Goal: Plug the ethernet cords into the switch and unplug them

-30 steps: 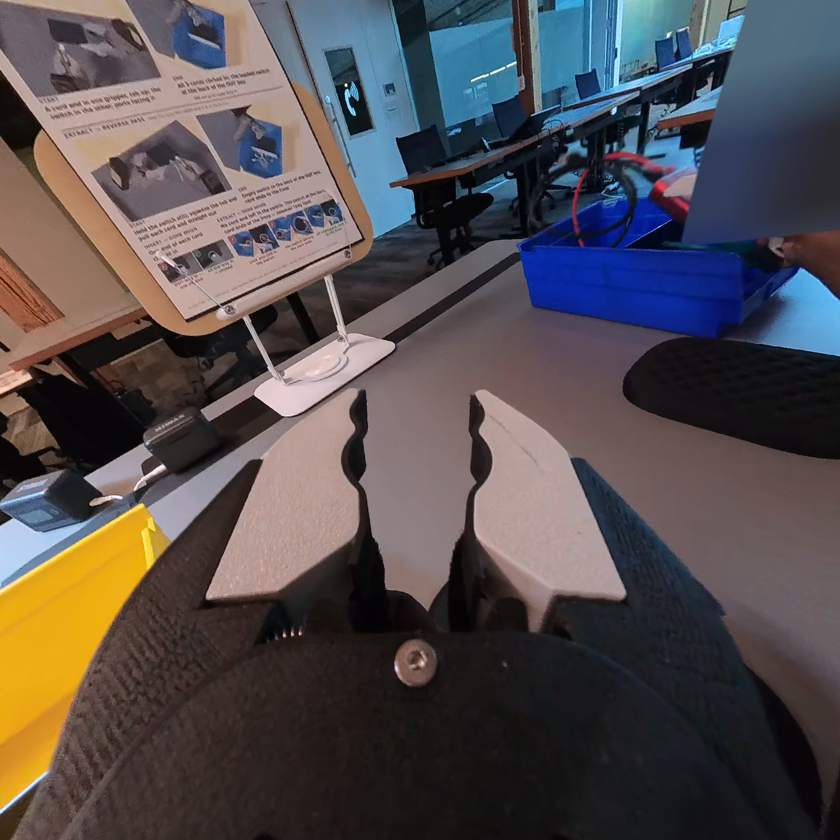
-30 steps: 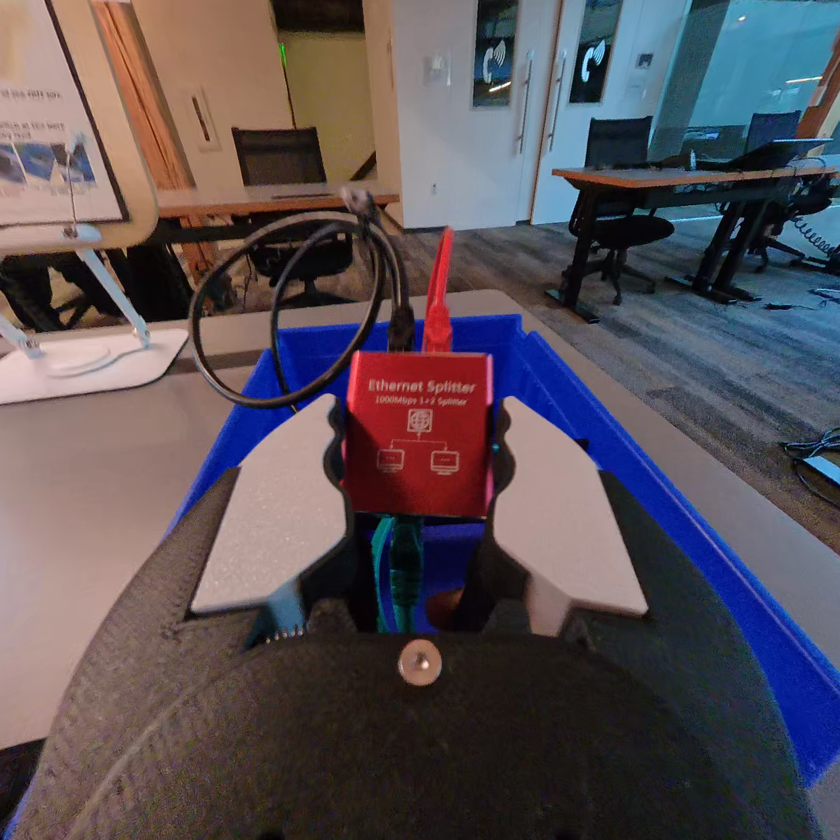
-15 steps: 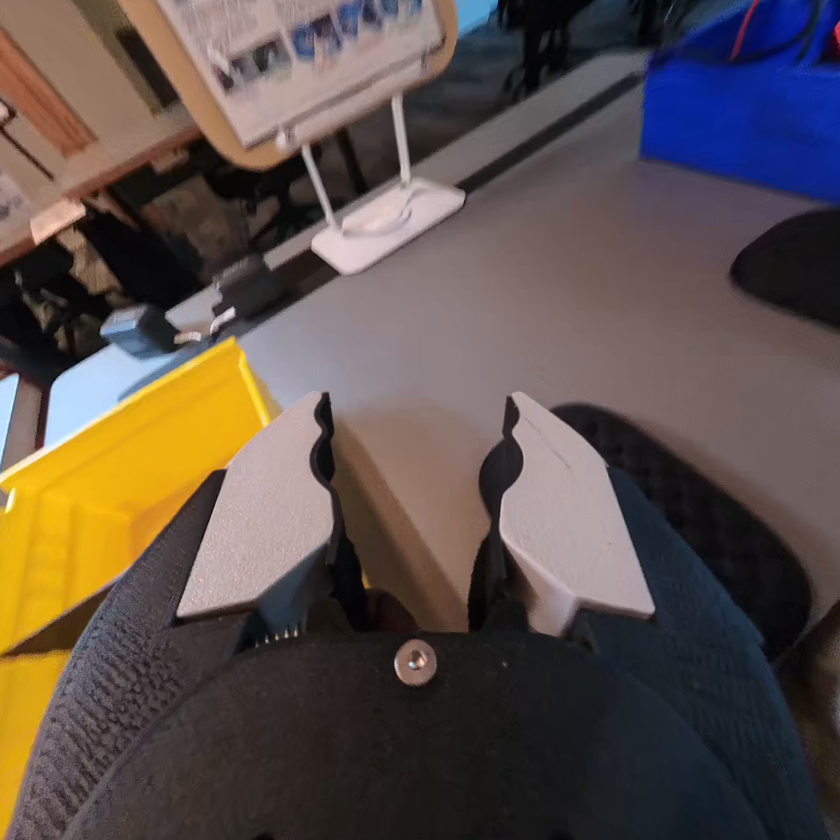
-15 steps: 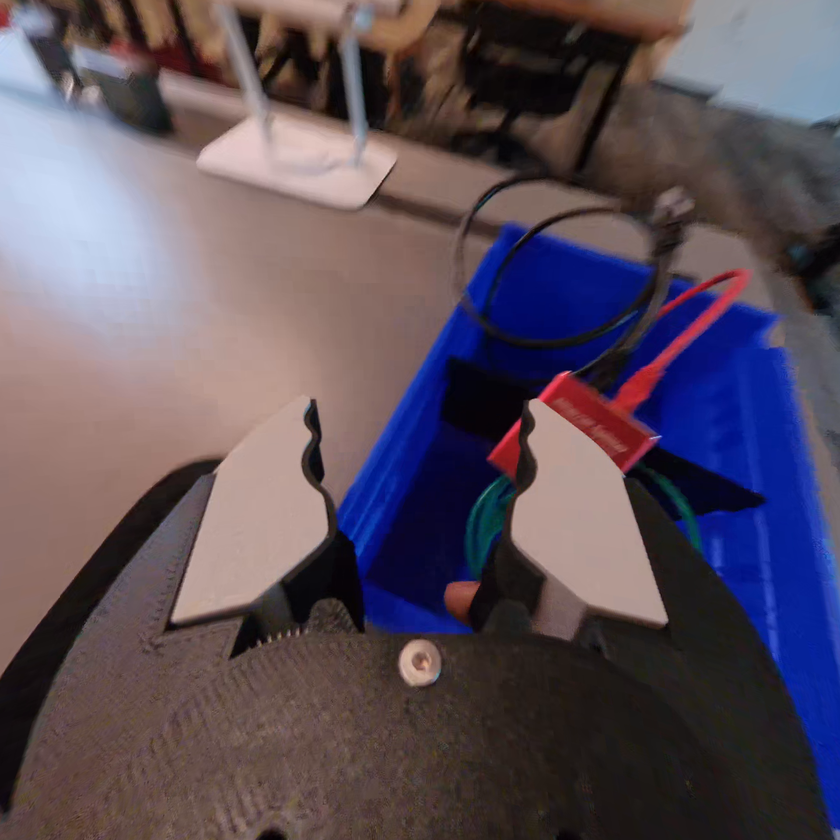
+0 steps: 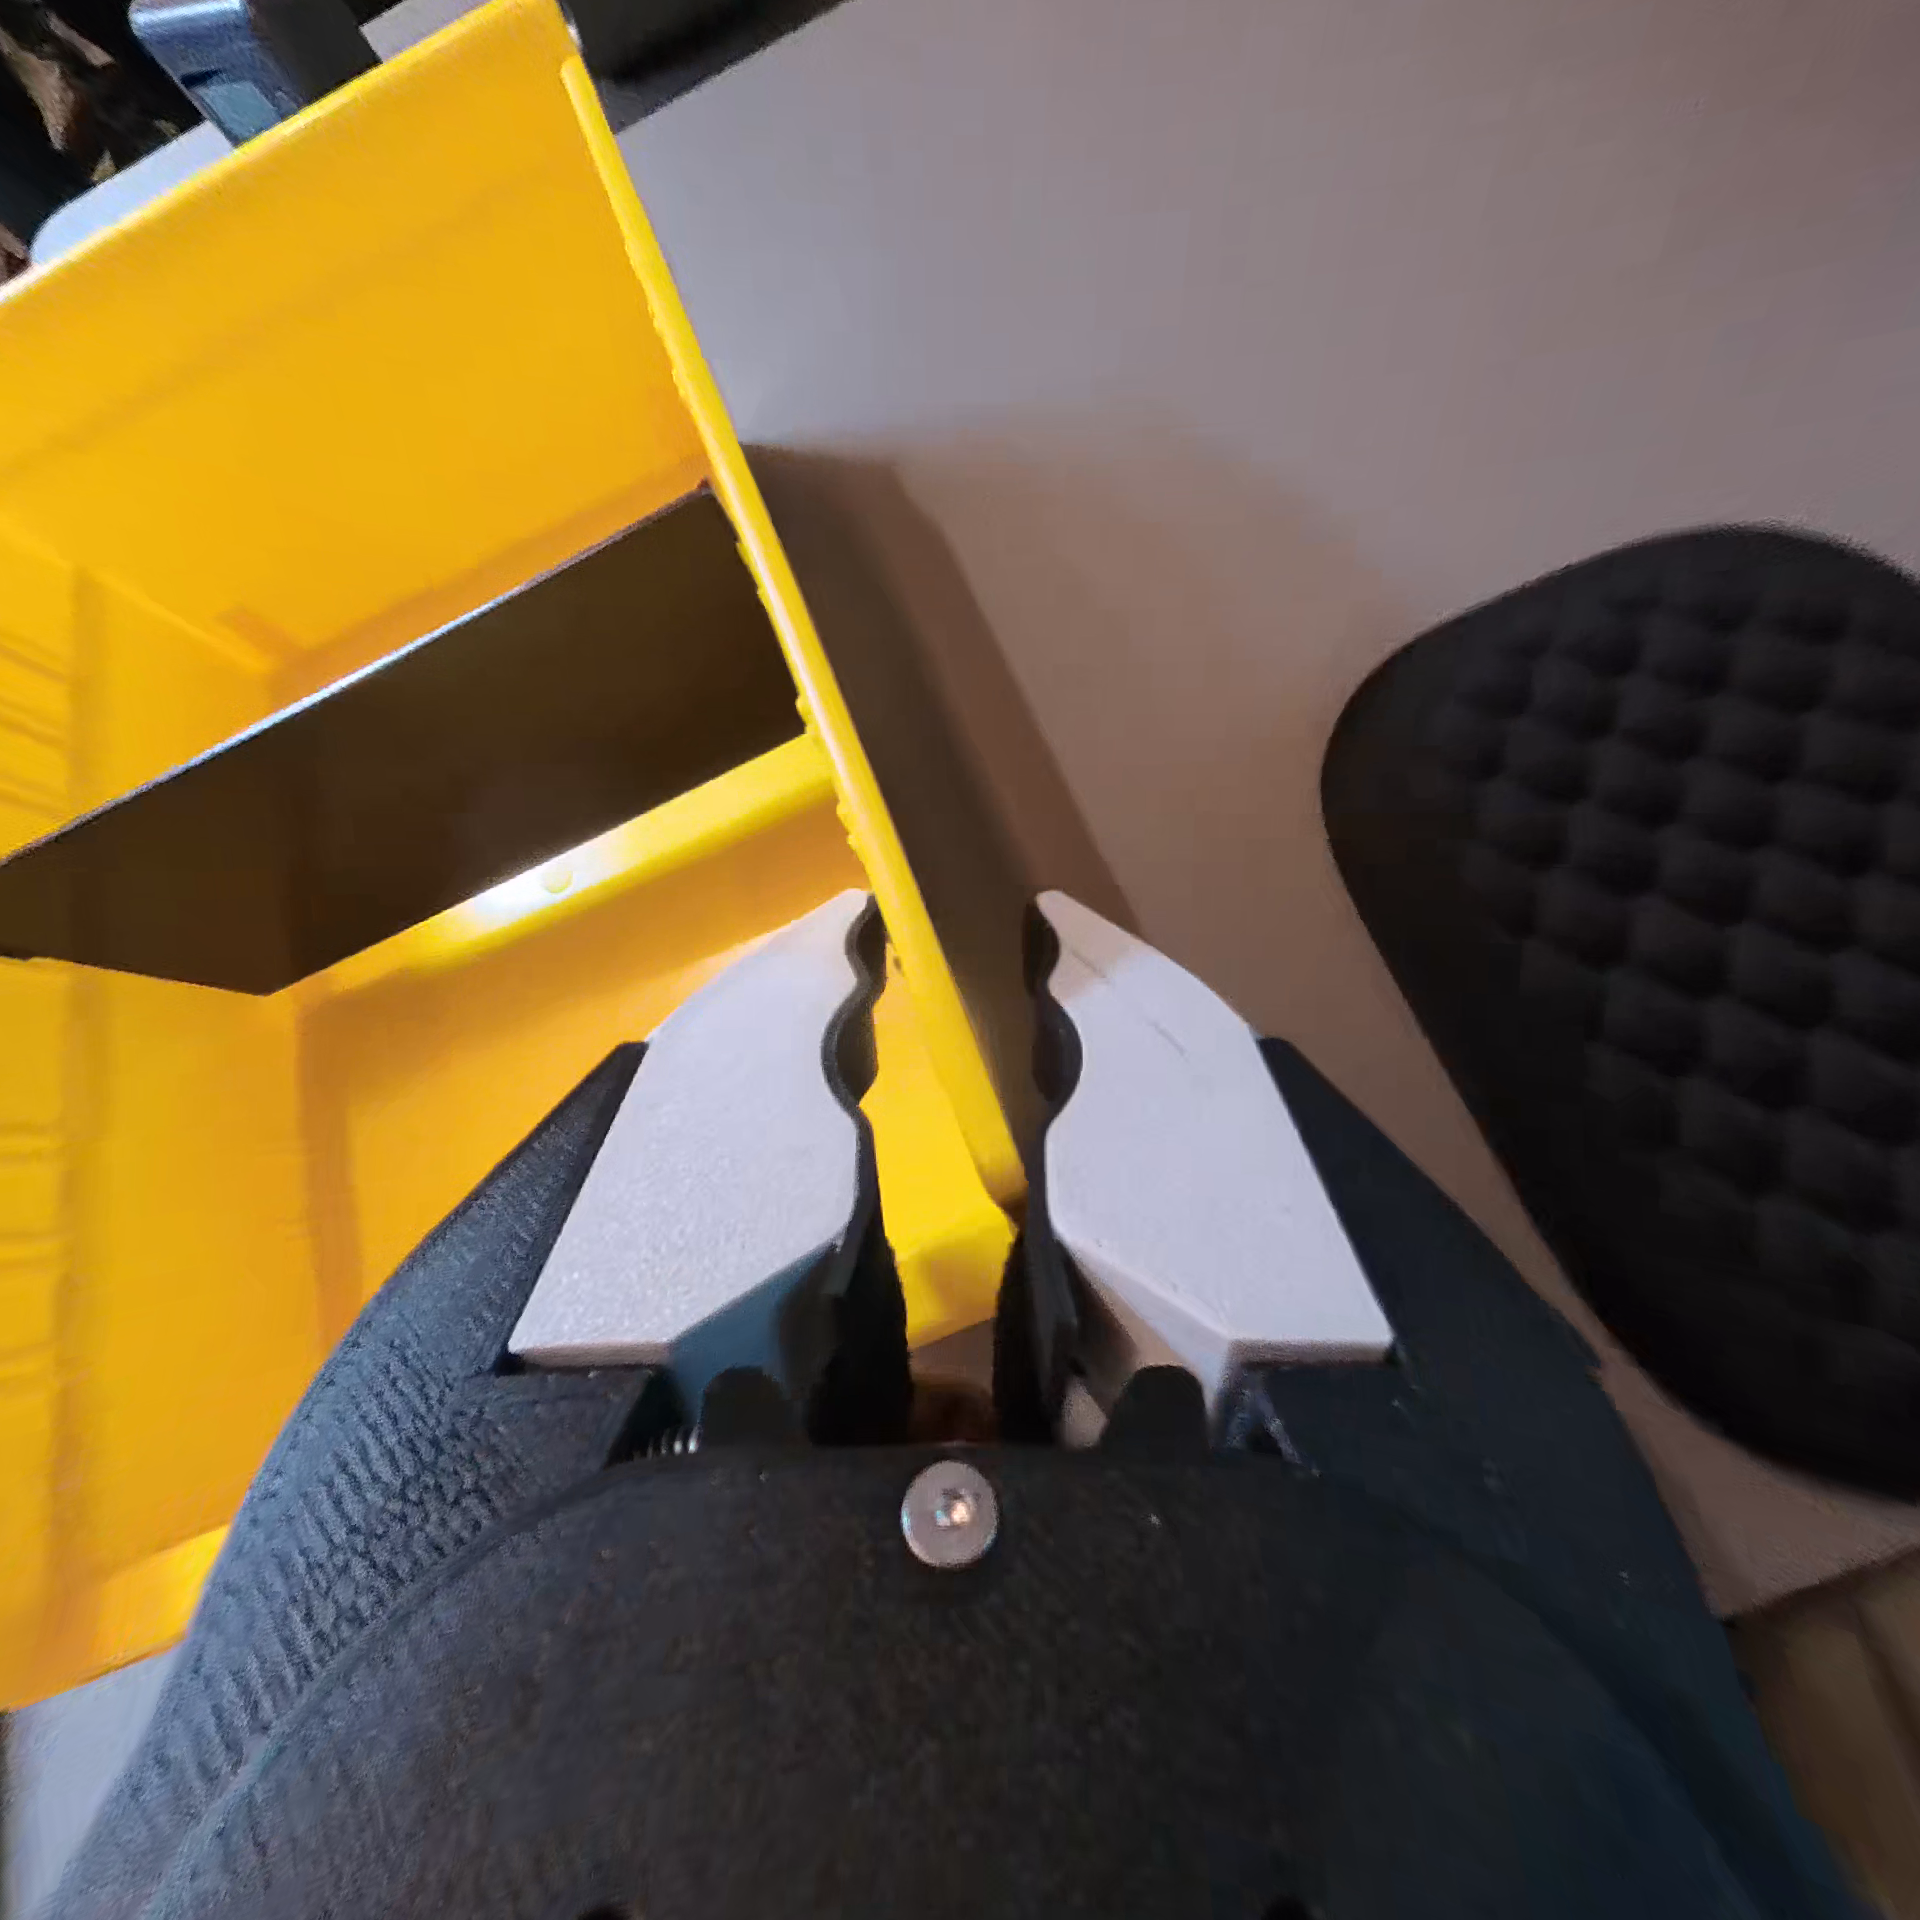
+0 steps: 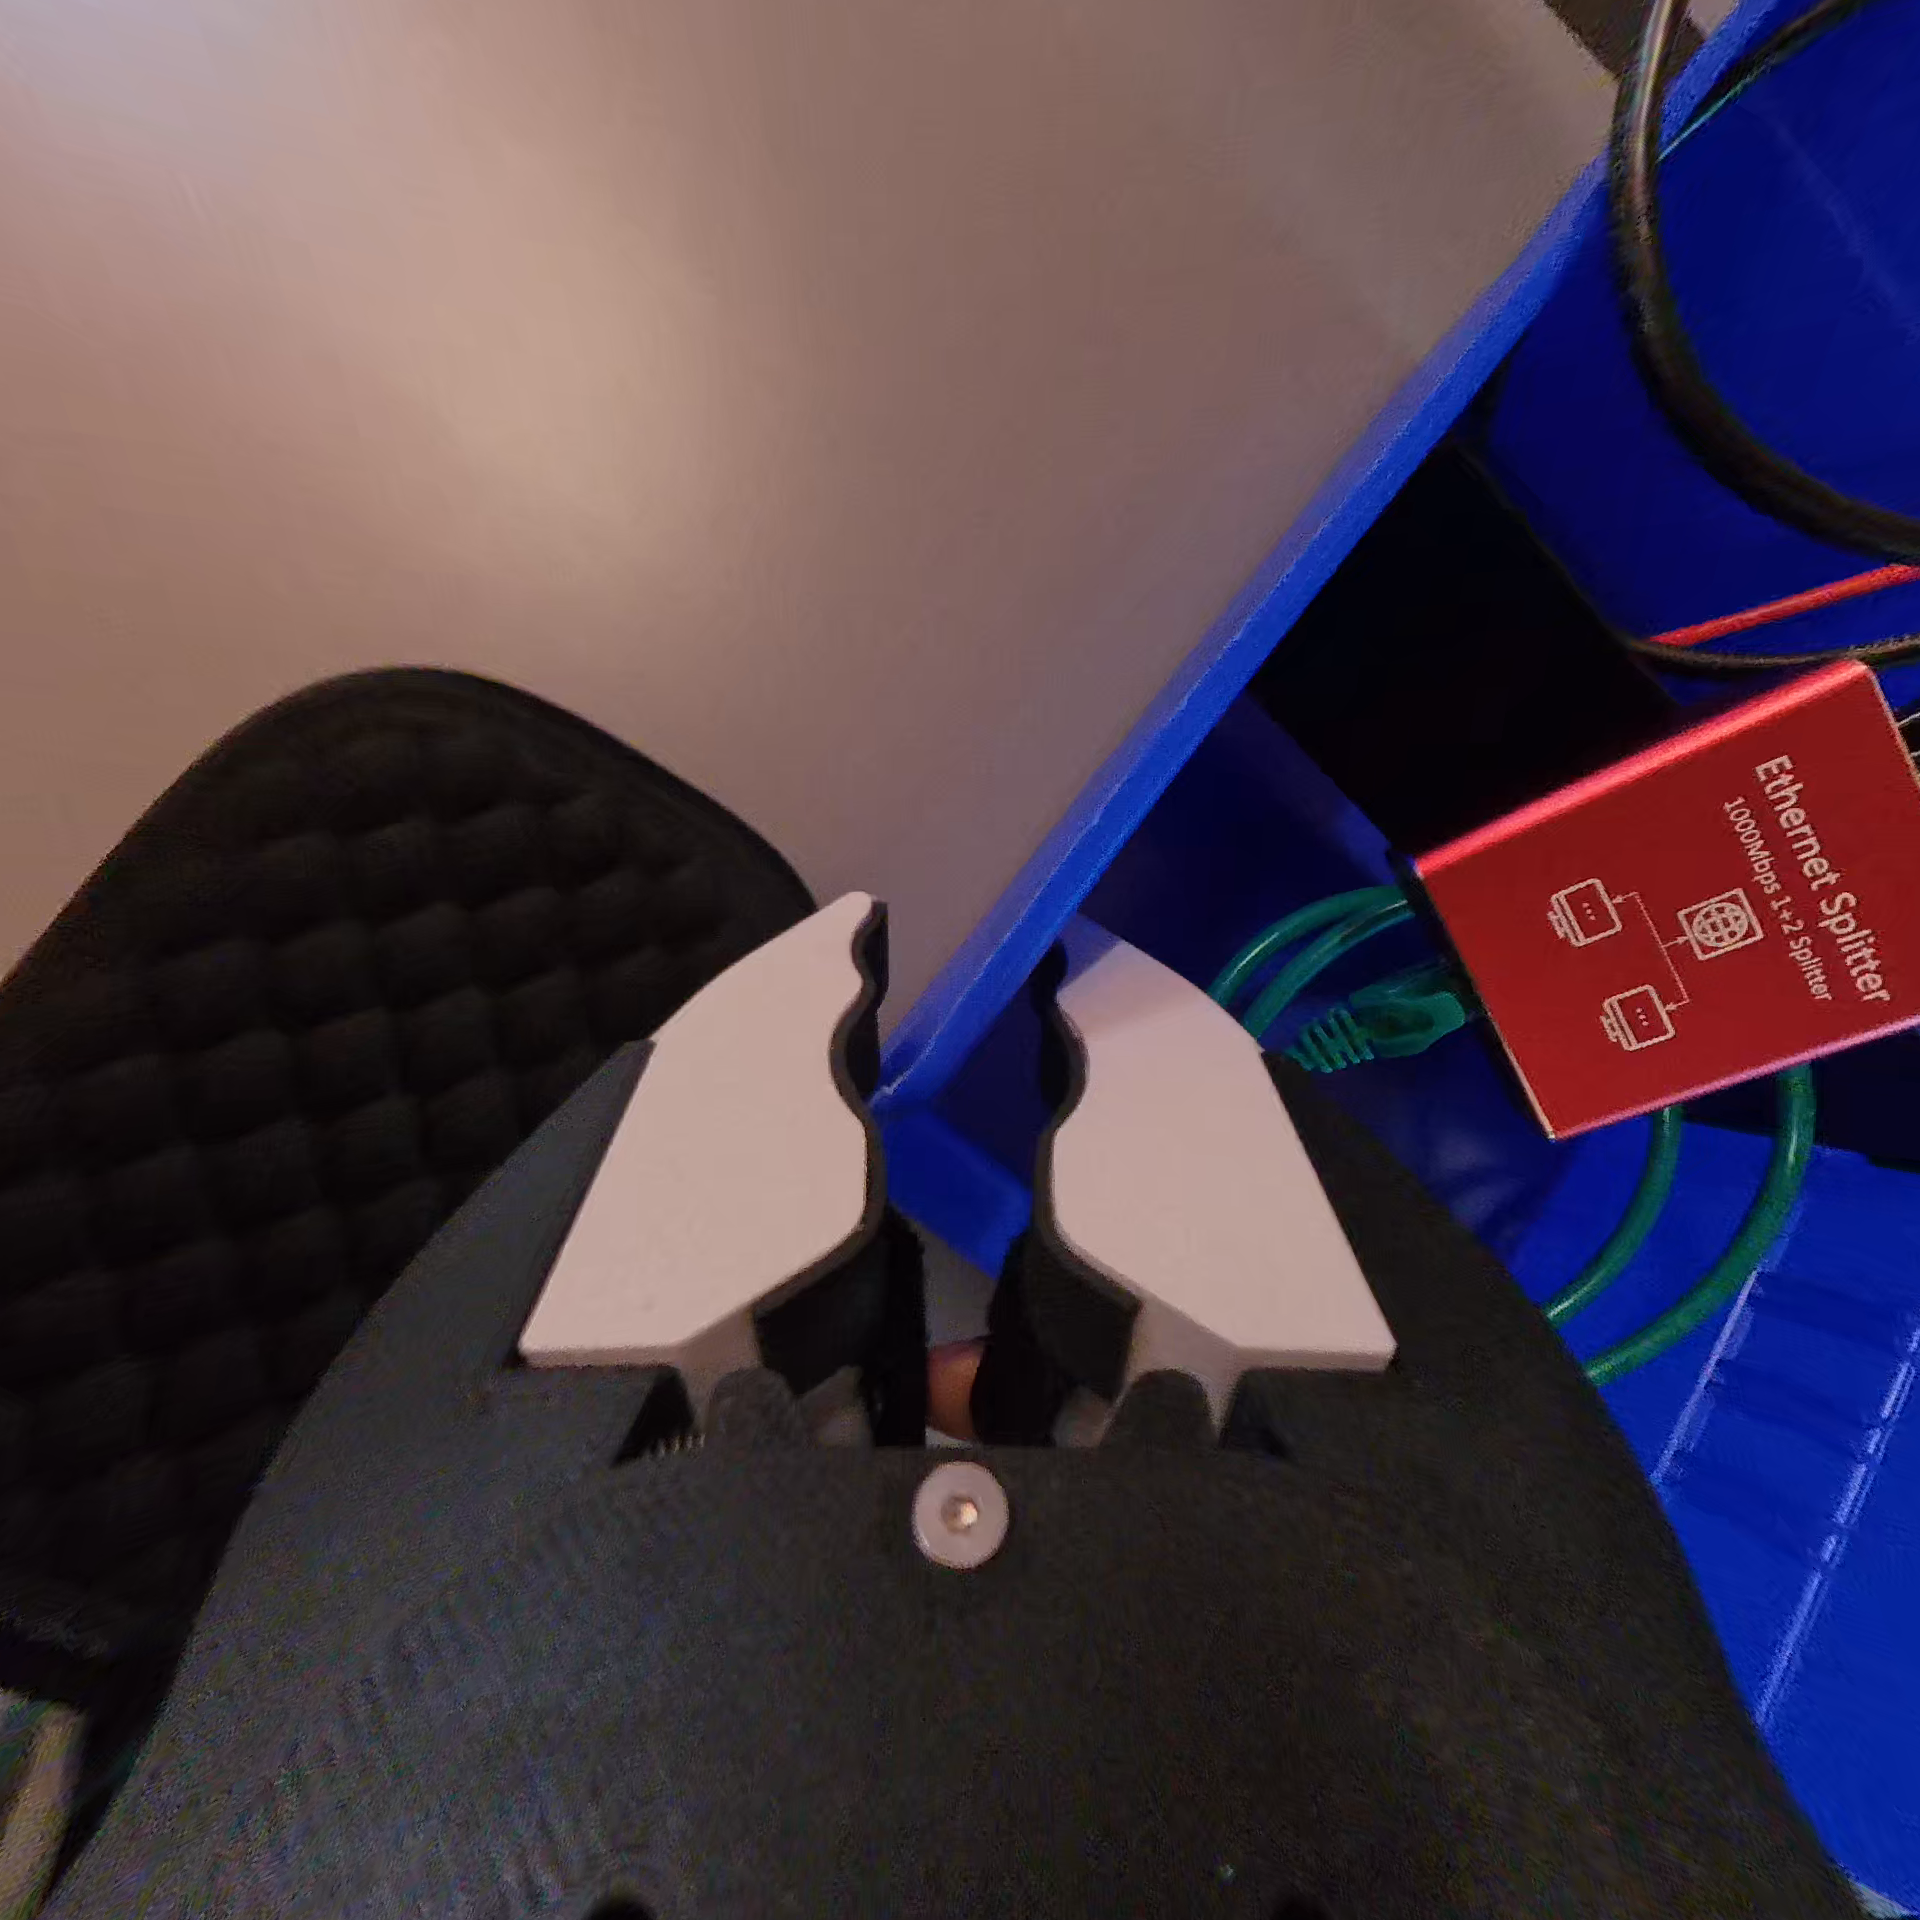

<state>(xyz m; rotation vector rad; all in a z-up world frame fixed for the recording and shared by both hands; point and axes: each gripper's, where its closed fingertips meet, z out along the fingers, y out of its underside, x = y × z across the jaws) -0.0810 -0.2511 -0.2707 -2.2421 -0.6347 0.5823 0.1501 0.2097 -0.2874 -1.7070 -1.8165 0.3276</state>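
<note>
The left gripper (image 5: 951, 1029) was closed on the yellow bin's (image 5: 343, 416) wall. The right gripper (image 6: 961, 1029) gripped the blue bin's (image 6: 1299, 613) wall; at 3 o'clock inside lay the red switch (image 6: 1683, 914), with the green cord (image 6: 1714, 1226) and the black cord (image 6: 1652, 312).

- The counter (image 5: 1299, 312) is a plain grey top, seen bare in both wrist views.
- A black dimpled pad (image 5: 1683, 935) lies flat on it and serves as the landmark; the right wrist view shows a similar pad (image 6: 343, 987).
- A yellow bin (image 5: 343, 395) stands on the counter to the left of the pad, with a strip of bare top between them. A dark divider crosses its inside.
- A blue bin (image 6: 1299, 582) stands on the counter to the right of the pad, also apart from it, its near corner closest to the pad.
- A dark small device (image 5: 208, 52) sits beyond the yellow bin, far from the pad, at the counter's back edge.
</note>
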